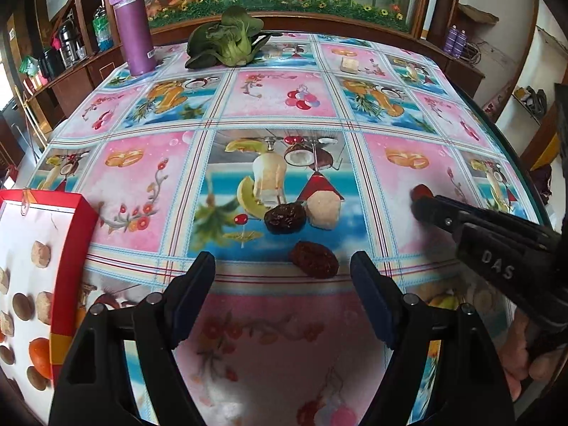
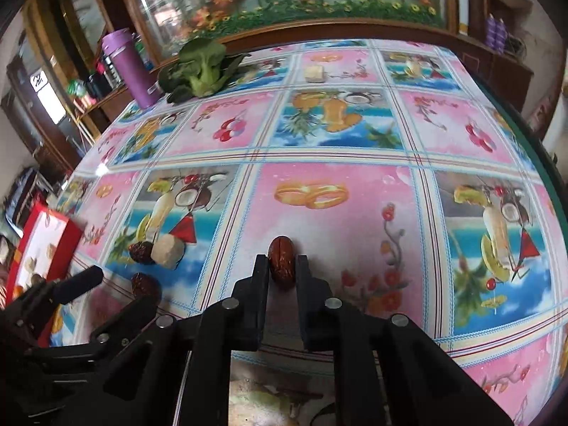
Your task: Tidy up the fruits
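Observation:
My left gripper is open just above the table, and a dark red date lies just ahead of its right finger. Farther on, a second date touches a pale peeled lump. My right gripper is shut on a glossy red-brown date, low over a pink square of the tablecloth. The left wrist view shows that gripper coming in from the right with the date's red end showing. A red-rimmed box holding several fruits and nuts sits at the left.
At the far side stand a purple flask and a green leafy vegetable, with a small pale block to their right. The table's rounded edge runs down the right. A hand grips the right tool.

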A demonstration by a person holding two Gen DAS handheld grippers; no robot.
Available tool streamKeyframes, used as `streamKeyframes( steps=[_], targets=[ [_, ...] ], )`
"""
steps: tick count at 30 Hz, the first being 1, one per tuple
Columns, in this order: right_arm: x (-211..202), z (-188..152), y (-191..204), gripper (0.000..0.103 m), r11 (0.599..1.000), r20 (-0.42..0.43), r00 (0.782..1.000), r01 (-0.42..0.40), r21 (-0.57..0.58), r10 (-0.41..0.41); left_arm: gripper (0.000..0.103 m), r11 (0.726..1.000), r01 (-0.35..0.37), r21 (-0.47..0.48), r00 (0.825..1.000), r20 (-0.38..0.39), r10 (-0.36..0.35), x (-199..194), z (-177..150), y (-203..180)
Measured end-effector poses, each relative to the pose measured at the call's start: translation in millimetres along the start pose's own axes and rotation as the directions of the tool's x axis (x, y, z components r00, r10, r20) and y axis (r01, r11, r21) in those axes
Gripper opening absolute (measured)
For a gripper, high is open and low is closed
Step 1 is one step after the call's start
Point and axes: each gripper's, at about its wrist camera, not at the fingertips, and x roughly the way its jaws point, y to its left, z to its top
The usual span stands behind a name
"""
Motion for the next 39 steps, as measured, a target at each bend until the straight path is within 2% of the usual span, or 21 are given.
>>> streamKeyframes(
  steps=[4, 10, 13, 14, 16, 19, 26, 32, 35, 39],
  targets=[
    [-1, 0, 0, 0.014, 1.0, -0.003, 1.0, 0.001, 0.007, -0.001, 0.078, 1.0, -0.015, -0.005, 1.0, 0.001, 0.016, 8, 0, -2],
    [-1, 0, 3, 0.014, 1.0, -0.005, 1.0, 0.004, -0.005, -0.004, 0.068, 0.999, -0.027, 0.027, 0.999, 0.031, 0.026, 10, -1, -5],
    [-1, 0, 2, 0.014, 1.0, -0.001, 1.0, 0.001, 0.003, -0.001, 0.054, 0.999, -0.013, 0.041, 0.999, 0.043, 0.012, 9, 0, -5],
    [-2, 0, 1, 0.014, 1.0, 0.0, 1.0, 0.001, 0.004, -0.001, 0.045, 0.999, -0.01, 0.048, 0.999, 0.047, 0.008, 8, 0, -5],
    [-2, 0, 2, 0.014, 1.0, 0.001, 1.0, 0.001, 0.001, -0.001, 0.04, 0.998, -0.004, 0.06, 0.999, 0.05, 0.001, 7, -1, -4],
    [-2, -1, 5, 0.014, 1.0, 0.005, 1.0, 0.006, -0.013, -0.005, 0.028, 0.997, 0.011, 0.071, 0.998, 0.053, -0.015, 6, -2, -2],
    [-6, -2, 10, 0.013, 1.0, 0.03, 1.0, 0.0, -0.03, 0.001, 0.027, 0.996, 0.026, 0.081, 0.998, 0.06, -0.031, -3, -13, 11],
    [-14, -3, 20, 0.013, 0.997, 0.08, 0.997, -0.012, -0.076, 0.018, 0.027, 0.997, 0.027, 0.074, 0.995, 0.094, -0.034, -27, -23, 27],
    [-21, -4, 27, 0.013, 0.994, 0.126, 0.991, -0.022, -0.111, 0.036, 0.027, 0.997, 0.018, 0.07, 0.991, 0.131, -0.027, -46, -27, 38],
    [-27, -5, 37, 0.013, 0.99, 0.153, 0.984, -0.077, -0.12, 0.095, 0.027, 0.999, -0.005, 0.044, 0.981, 0.192, -0.003, -77, -32, 63]
  ],
)
